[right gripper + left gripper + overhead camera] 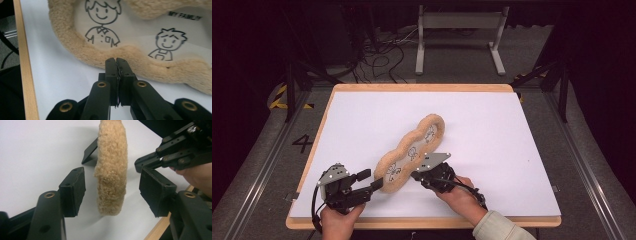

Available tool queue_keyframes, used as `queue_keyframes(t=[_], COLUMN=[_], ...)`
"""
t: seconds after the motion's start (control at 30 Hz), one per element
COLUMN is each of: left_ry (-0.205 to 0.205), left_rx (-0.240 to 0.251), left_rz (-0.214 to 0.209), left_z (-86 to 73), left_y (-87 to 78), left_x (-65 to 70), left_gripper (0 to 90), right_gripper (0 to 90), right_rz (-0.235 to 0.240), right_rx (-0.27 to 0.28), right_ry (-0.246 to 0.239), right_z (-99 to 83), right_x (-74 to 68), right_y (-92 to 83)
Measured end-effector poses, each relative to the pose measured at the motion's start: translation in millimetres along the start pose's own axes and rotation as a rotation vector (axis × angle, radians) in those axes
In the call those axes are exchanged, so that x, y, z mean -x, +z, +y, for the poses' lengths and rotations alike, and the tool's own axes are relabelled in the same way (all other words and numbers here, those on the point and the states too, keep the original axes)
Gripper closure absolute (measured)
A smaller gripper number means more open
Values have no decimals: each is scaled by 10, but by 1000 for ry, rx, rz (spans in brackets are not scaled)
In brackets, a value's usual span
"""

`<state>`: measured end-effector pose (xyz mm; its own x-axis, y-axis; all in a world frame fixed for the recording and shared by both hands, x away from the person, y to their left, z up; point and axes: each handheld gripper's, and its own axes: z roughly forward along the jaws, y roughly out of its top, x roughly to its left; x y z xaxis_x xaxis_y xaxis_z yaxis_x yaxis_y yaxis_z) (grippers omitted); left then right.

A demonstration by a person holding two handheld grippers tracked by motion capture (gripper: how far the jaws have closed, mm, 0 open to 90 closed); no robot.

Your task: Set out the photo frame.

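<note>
Fleecy frame (412, 152): far end hidden past left tongs (111, 191).

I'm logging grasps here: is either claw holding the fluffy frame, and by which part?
Neither grips it. The left claw stands open around the fluffy frame's near end, pads apart from it; the right claw is shut at its rim.

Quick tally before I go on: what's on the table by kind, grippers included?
Fleecy beige frame with cartoon drawings: 1
Hand-held grippers: 2, the left gripper open beside the frame's end, the right gripper shut at its edge
White table surface: 1
Total: 4
</note>
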<state>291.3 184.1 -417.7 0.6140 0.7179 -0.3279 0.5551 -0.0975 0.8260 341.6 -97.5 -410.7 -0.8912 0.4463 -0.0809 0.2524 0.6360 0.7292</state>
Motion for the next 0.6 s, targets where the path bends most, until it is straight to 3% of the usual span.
queue_keyframes(t=[0.4,0.6], left_ry=[-31,-33], left_rx=[-117,-163], left_rz=[19,23], left_z=[-55,-68], left_y=[317,432], left_x=[23,34], left_gripper=[381,476], right_gripper=[871,871], right_rz=[-42,-54], right_rx=[17,29], right_ry=[41,67], right_z=[-38,-57], right_x=[104,165], right_y=[-117,-181])
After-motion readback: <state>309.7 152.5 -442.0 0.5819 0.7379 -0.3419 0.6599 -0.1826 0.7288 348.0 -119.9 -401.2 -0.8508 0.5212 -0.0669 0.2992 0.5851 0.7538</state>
